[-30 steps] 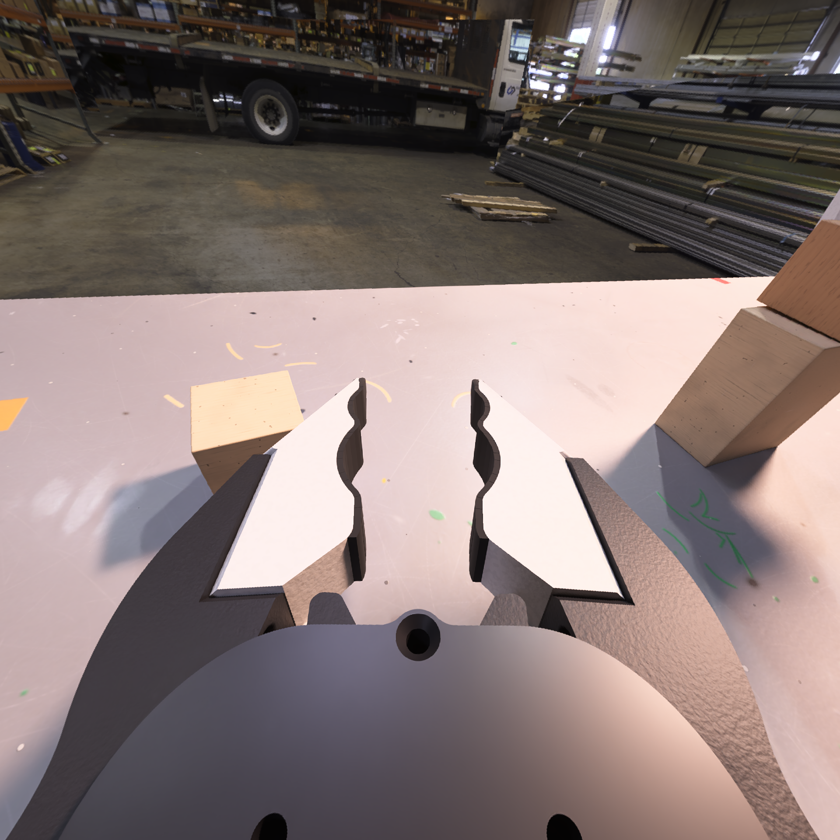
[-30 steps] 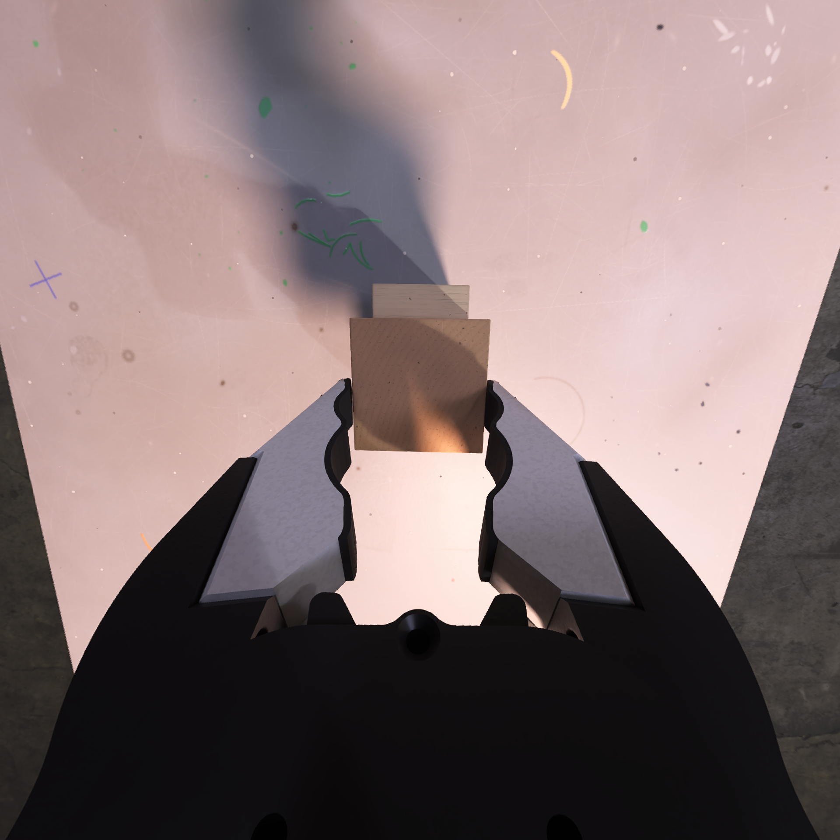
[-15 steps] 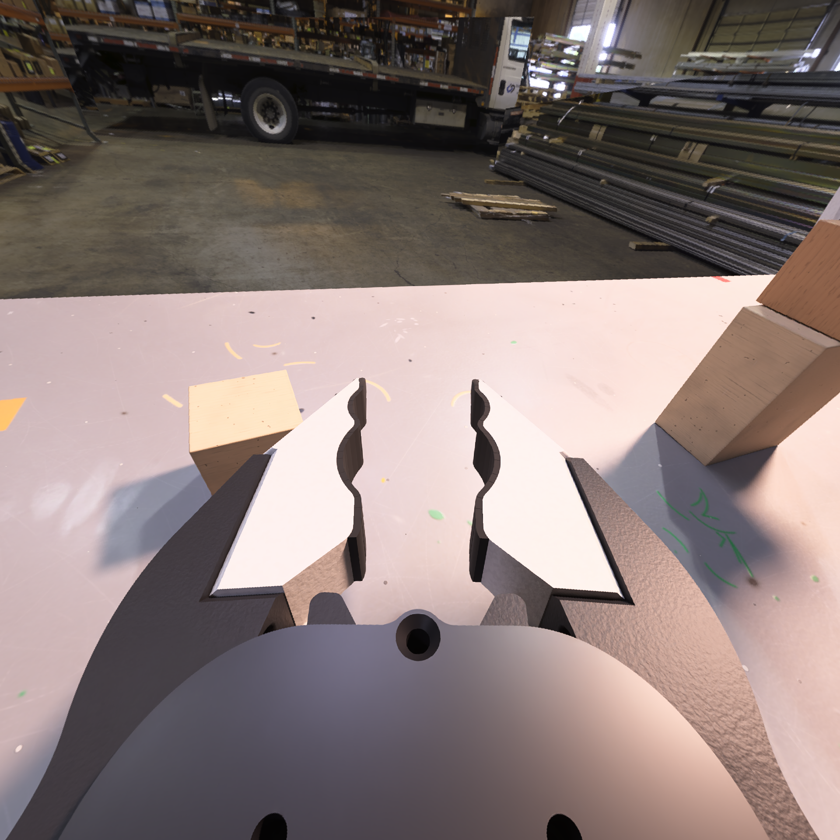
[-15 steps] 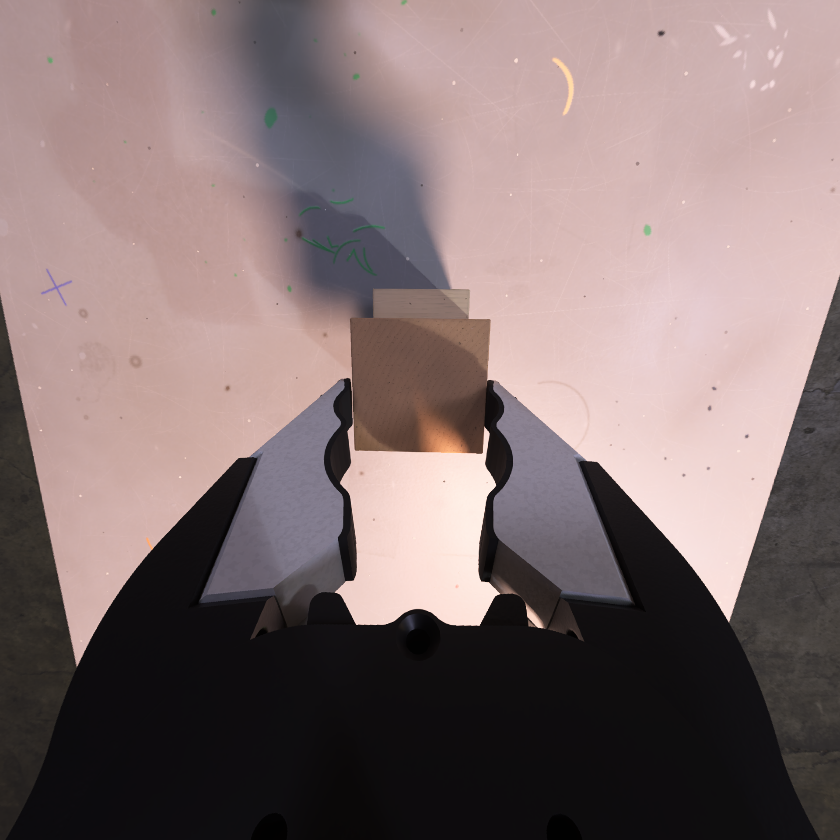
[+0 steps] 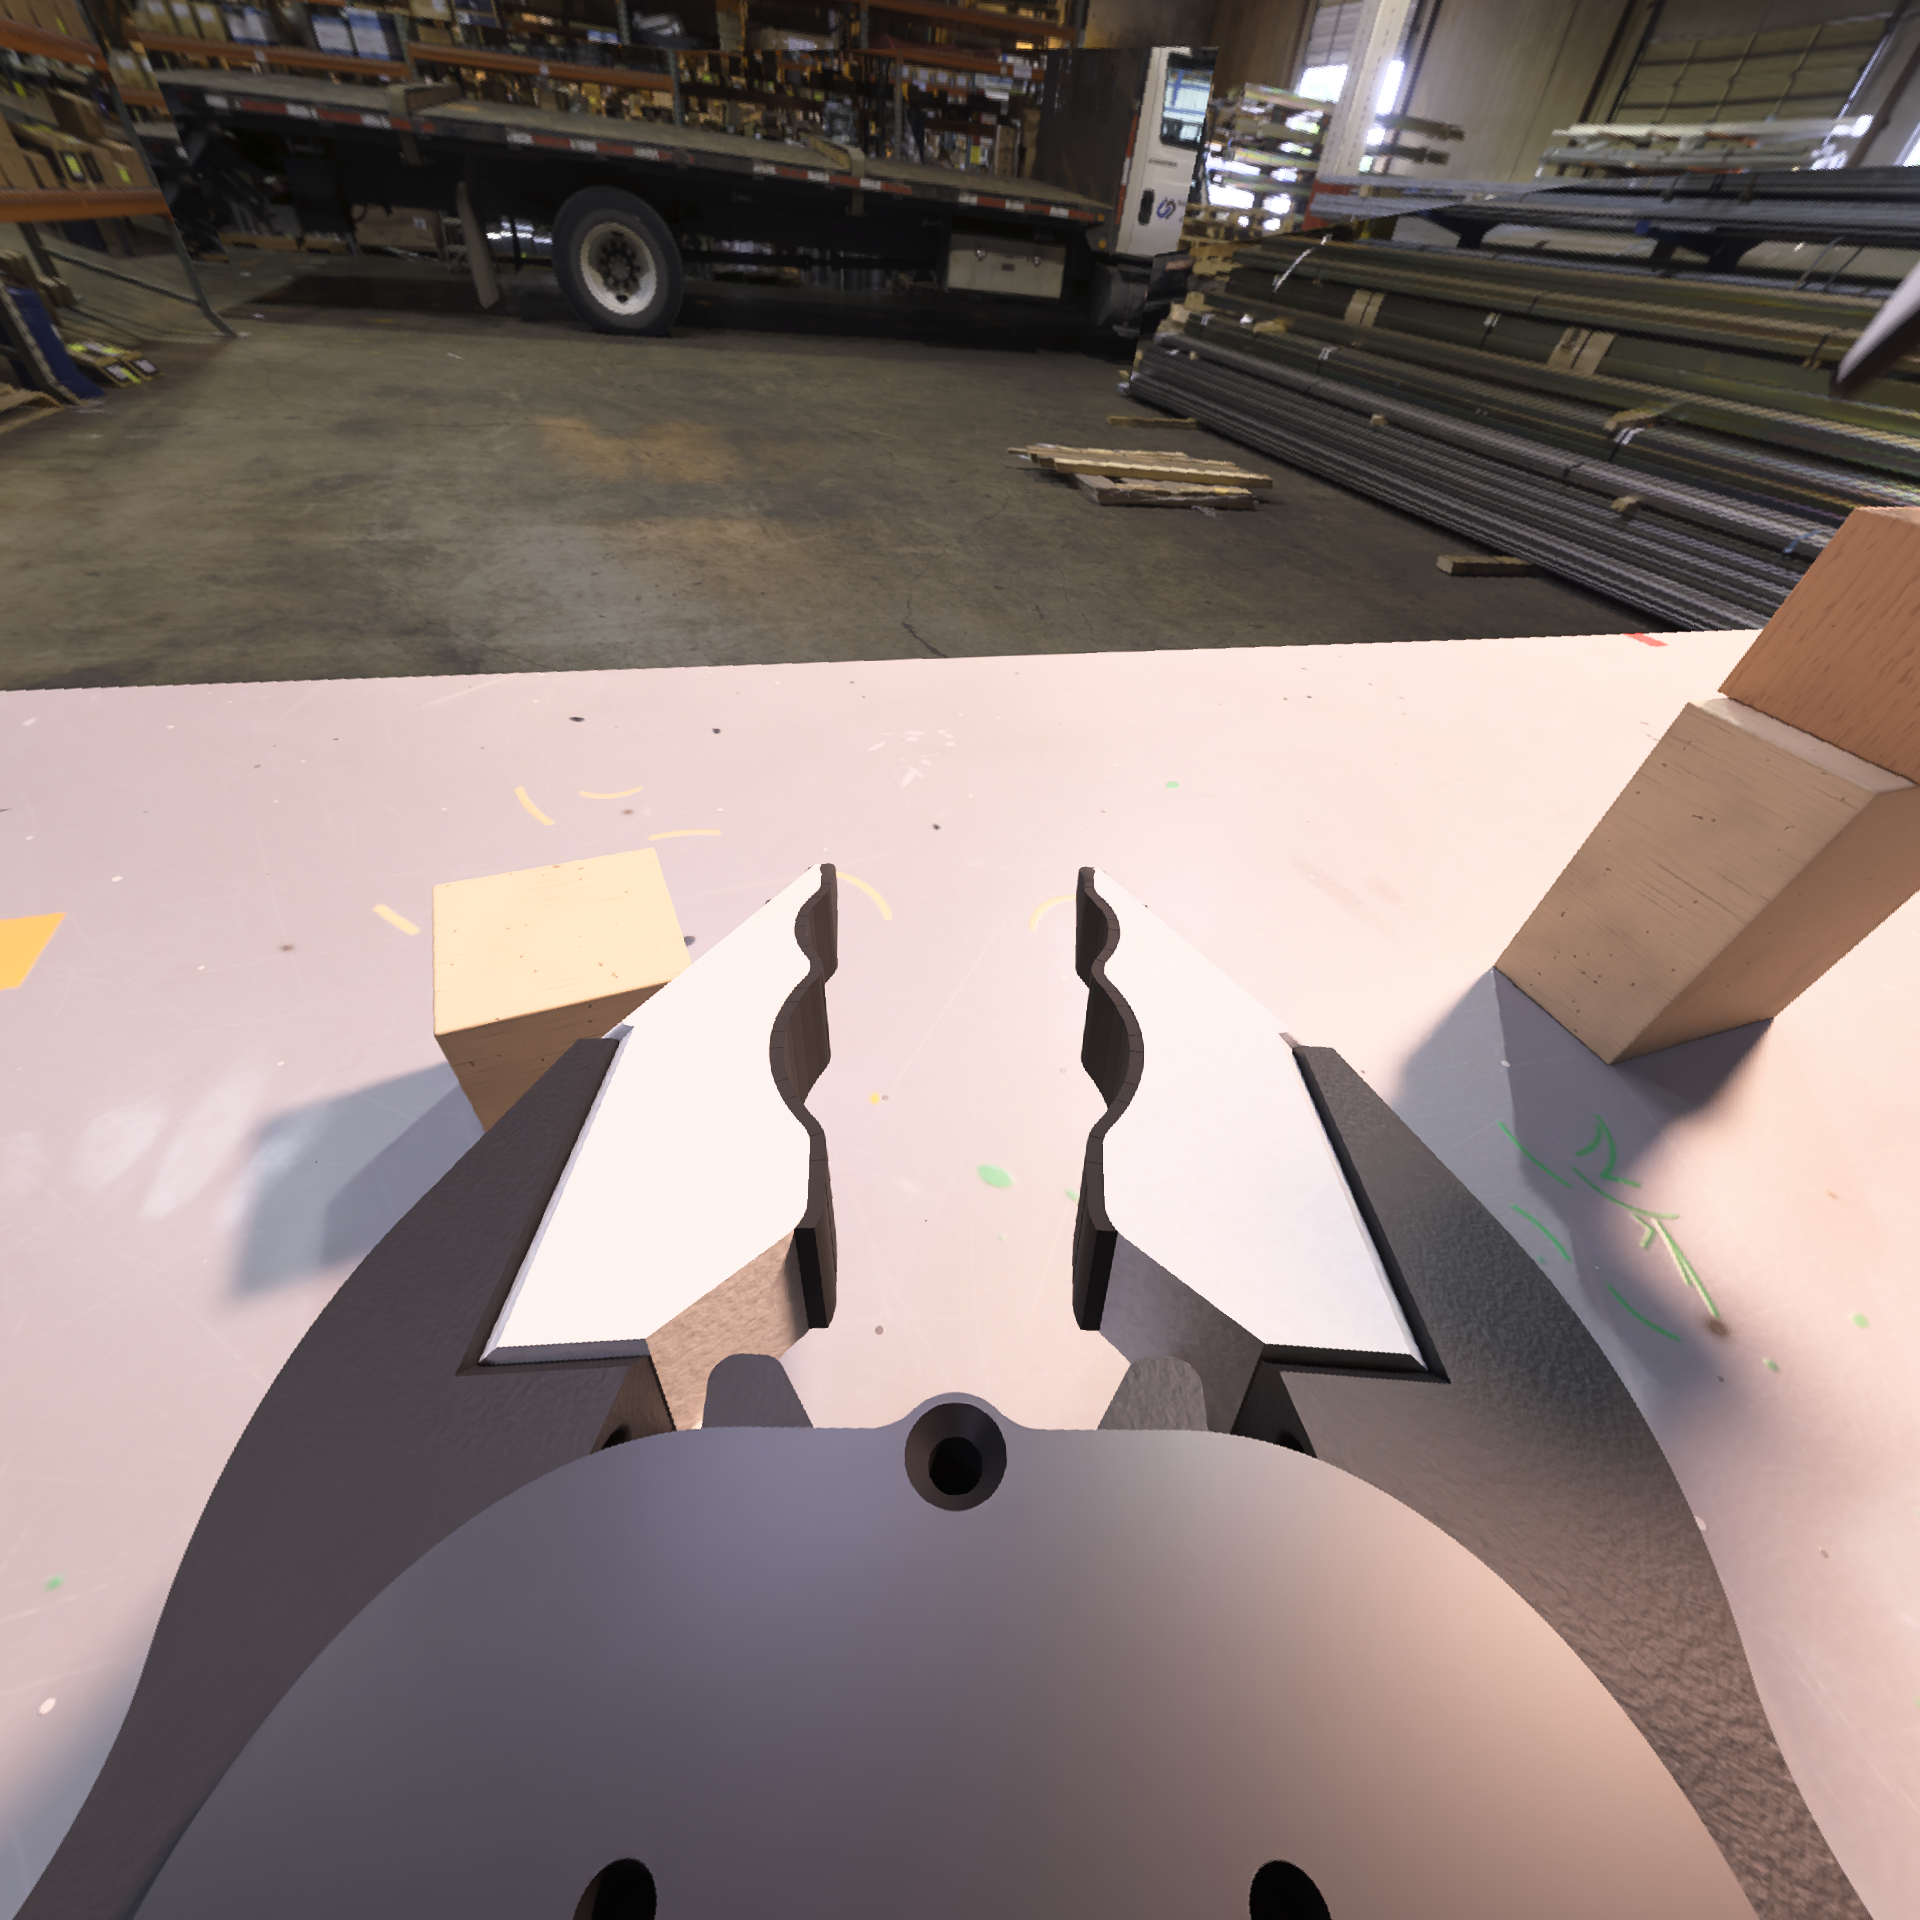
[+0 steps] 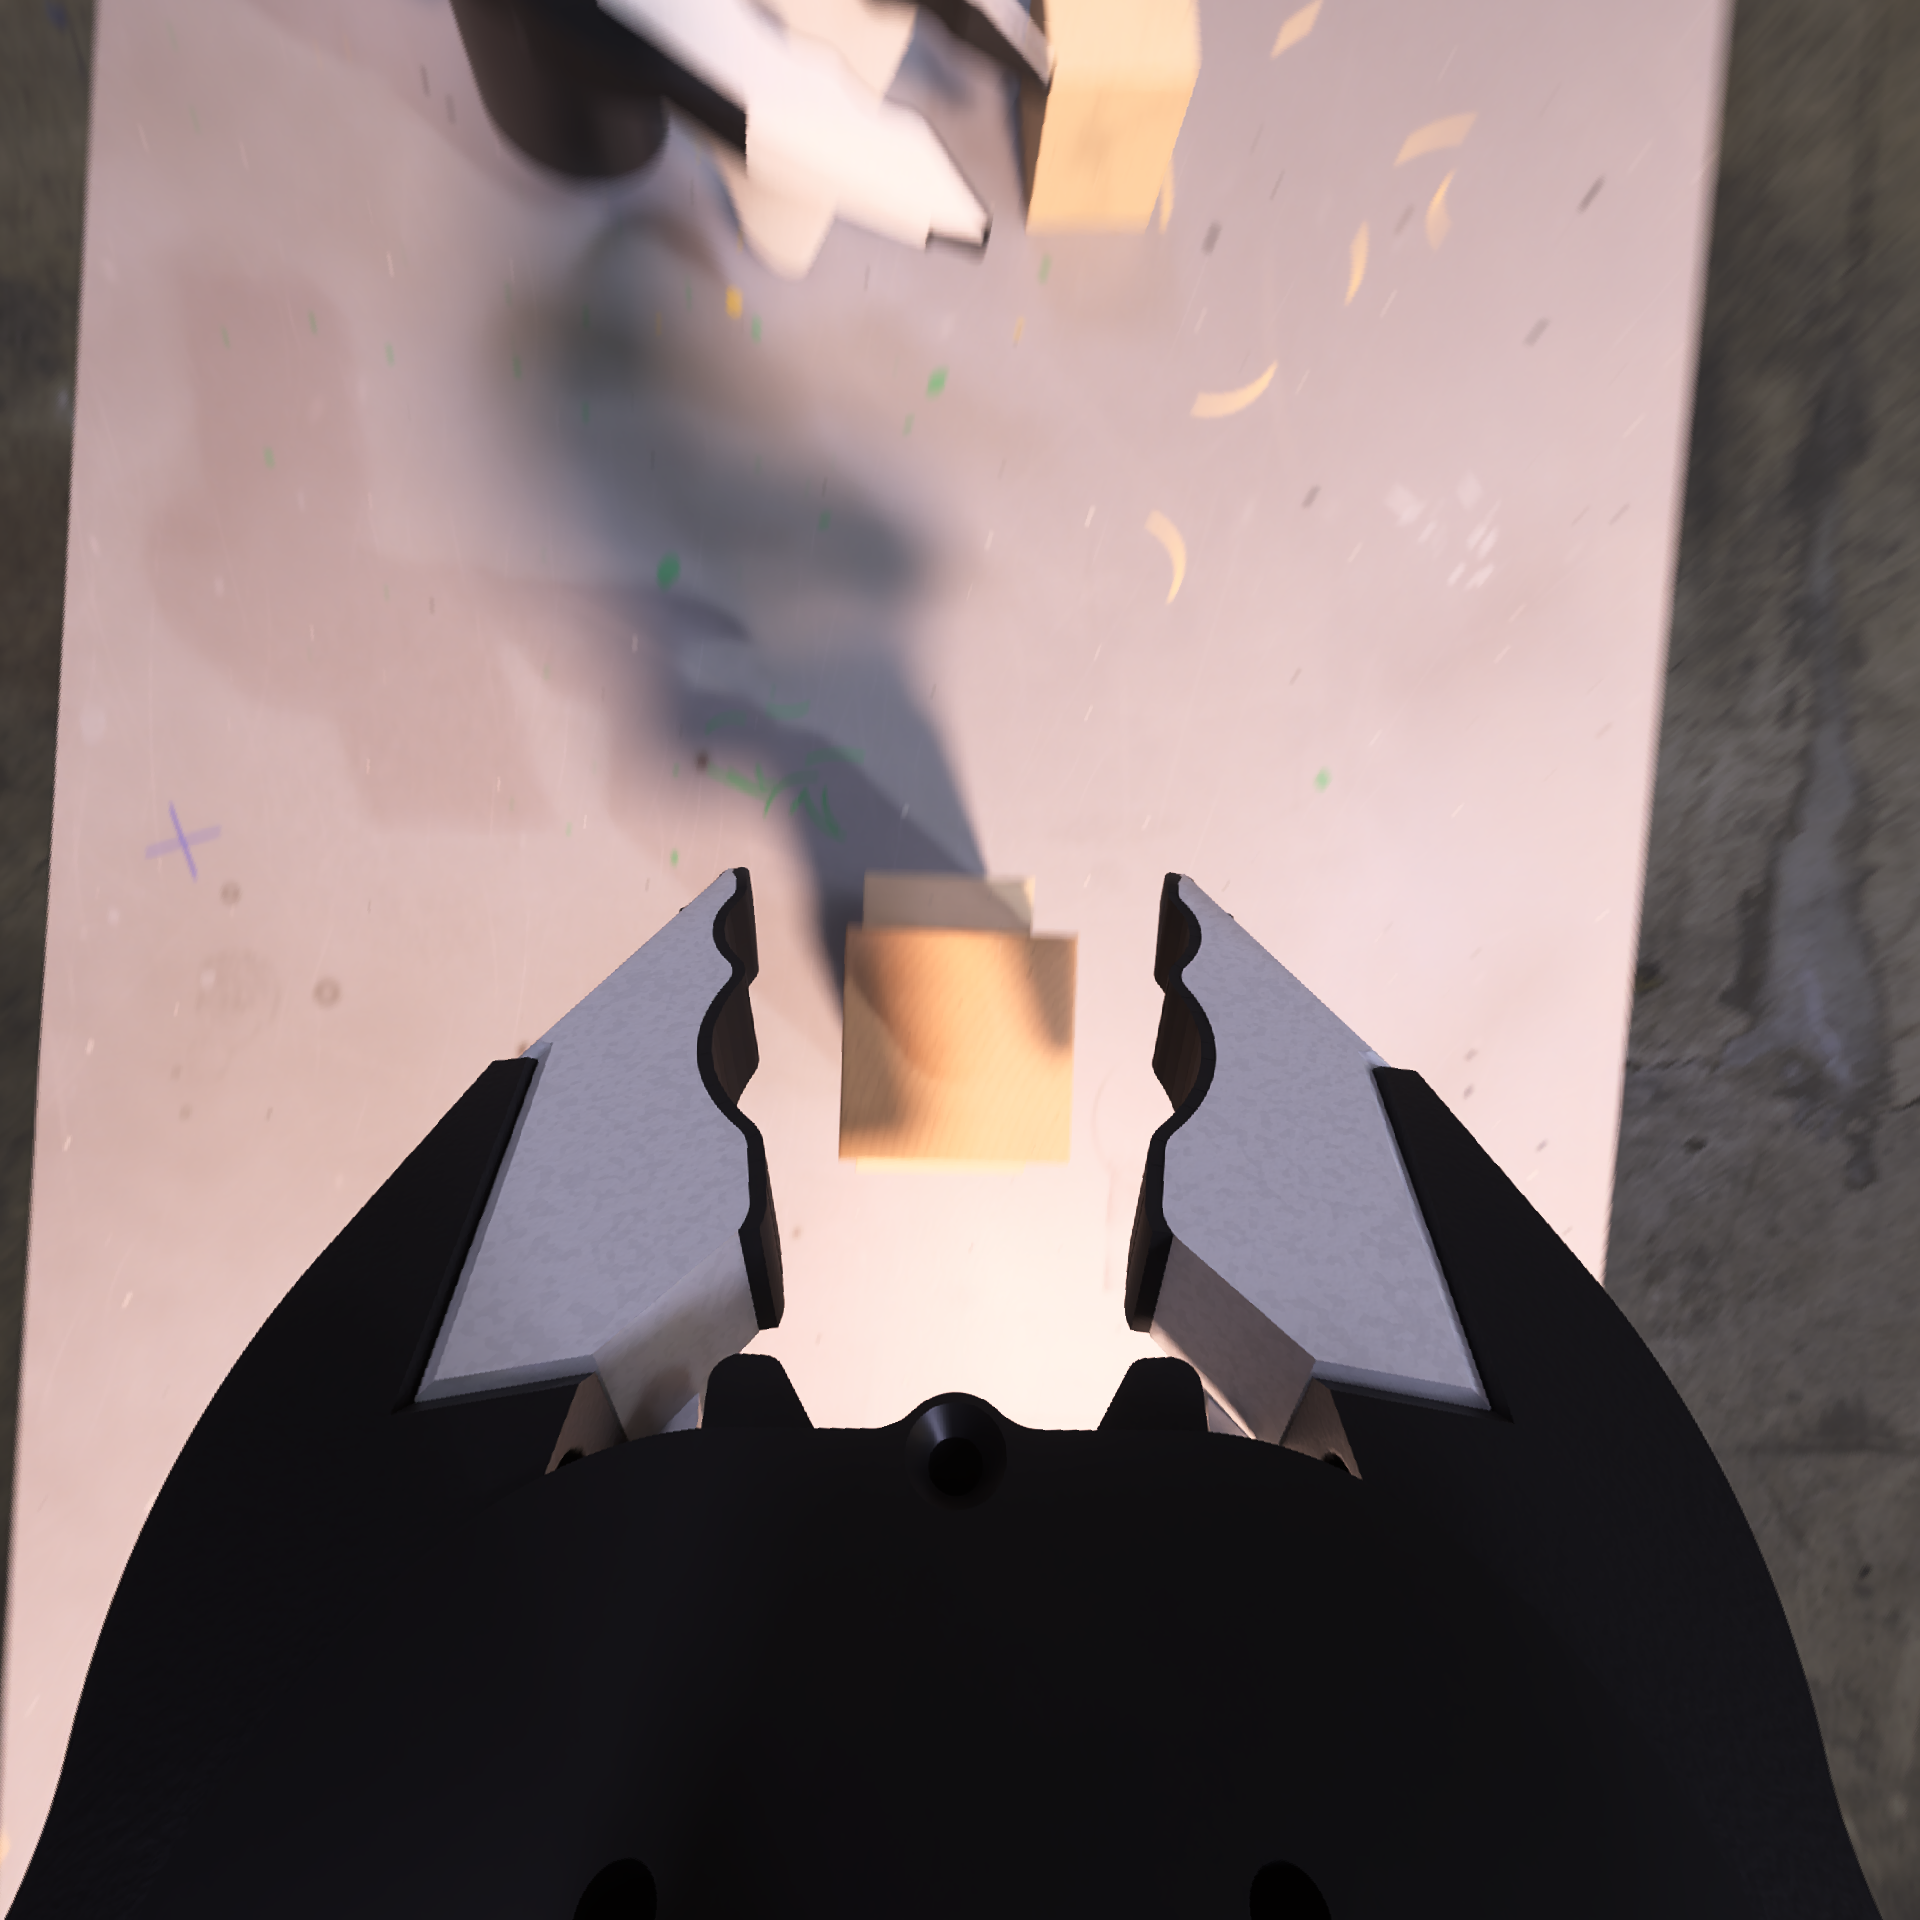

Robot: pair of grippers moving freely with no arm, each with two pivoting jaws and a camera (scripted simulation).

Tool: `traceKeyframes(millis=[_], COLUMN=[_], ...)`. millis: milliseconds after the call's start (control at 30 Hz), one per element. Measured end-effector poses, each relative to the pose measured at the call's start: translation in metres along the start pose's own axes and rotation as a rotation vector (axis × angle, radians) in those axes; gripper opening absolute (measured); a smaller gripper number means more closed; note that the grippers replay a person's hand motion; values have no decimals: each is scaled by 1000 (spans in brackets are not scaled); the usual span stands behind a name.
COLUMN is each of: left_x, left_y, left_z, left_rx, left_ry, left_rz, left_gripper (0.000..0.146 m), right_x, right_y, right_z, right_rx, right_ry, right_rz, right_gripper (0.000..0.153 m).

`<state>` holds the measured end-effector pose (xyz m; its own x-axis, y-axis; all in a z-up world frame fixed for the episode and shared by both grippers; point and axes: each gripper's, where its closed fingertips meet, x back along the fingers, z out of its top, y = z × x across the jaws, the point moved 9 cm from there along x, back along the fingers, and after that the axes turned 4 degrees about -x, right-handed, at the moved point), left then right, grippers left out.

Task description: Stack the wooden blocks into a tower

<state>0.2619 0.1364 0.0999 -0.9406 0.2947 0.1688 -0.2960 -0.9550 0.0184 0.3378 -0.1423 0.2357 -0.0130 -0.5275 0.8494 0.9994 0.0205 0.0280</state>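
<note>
While our left hand-held gripper (image 5: 954, 883) hangs low over the pale bench (image 5: 1039, 748), we see its two white fingers (image 5: 717, 1091) set a moderate way apart with only bare bench between them. Just beside its left finger, and partly hidden behind it, a light yellowish wooden block (image 5: 551, 951) sits flat on the bench, outside the jaws. Far to the right, well apart from that block, a paler wooden block (image 5: 1704, 894) stands on the bench, and a browner wooden block (image 5: 1860, 634) rests on top of it, cut off by the picture's edge. Green scribbles (image 5: 1605, 1216) mark the bench in the shadow beside this pair. Beyond the bench edge we see a warehouse floor, a flatbed truck (image 5: 644, 197) and stacked long stock (image 5: 1558, 374).

Looking straight down from our right hand-held gripper (image 6: 956, 878), we find its jaws spread wide and empty. Below and between the fingertips lies the browner block (image 6: 956, 1049), touching neither finger, with a clear gap on each side. A strip of the paler block (image 6: 945, 899) shows past its far edge, so the upper one sits slightly offset on the lower. This view is blurred. Near its top edge the left hand-held gripper (image 6: 883, 125) shows, with the yellowish block (image 6: 1112, 135) right beside it. A small purple cross (image 6: 185, 840) marks the bench at the left.
</note>
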Motion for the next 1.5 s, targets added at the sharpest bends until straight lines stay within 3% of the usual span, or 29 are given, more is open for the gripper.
traceKeyframes(millis=[200,300,400,567,700,900,1067,1167,1333,1500], left_x=[2,11,19,32,35,31,26,27,27,25], left_y=[10,42,82,114,109,96,96,98,100,102], left_z=[4,15,20,25,29,29,26,27,25,22], left_rx=[11,19,-2,-160,-107,-83,-79,-104,-151,-173], left_ry=[22,107,128,215,233,211,185,190,181,161], left_rz=[-15,-83,-263,-262,-320,-400,-426,-430,-424,-421], left_gripper=[46,46,45,42,42,38,39,41,42,43], right_x=[17,7,-23,-100,-163,-226,-259,-262,-243,-169], right_y=[6,16,27,32,29,32,42,48,52,53], right_z=[56,84,115,159,187,200,198,198,195,196], right_rx=[-7,-23,-15,-6,21,153,88,10,-69,-92], right_ry=[268,293,238,130,-2,-162,-286,-284,-254,-93], right_rz=[-127,-164,-189,-139,-74,-103,26,134,142,106], right_gripper=[78,75,74,74,82,84,81,55,55,55])
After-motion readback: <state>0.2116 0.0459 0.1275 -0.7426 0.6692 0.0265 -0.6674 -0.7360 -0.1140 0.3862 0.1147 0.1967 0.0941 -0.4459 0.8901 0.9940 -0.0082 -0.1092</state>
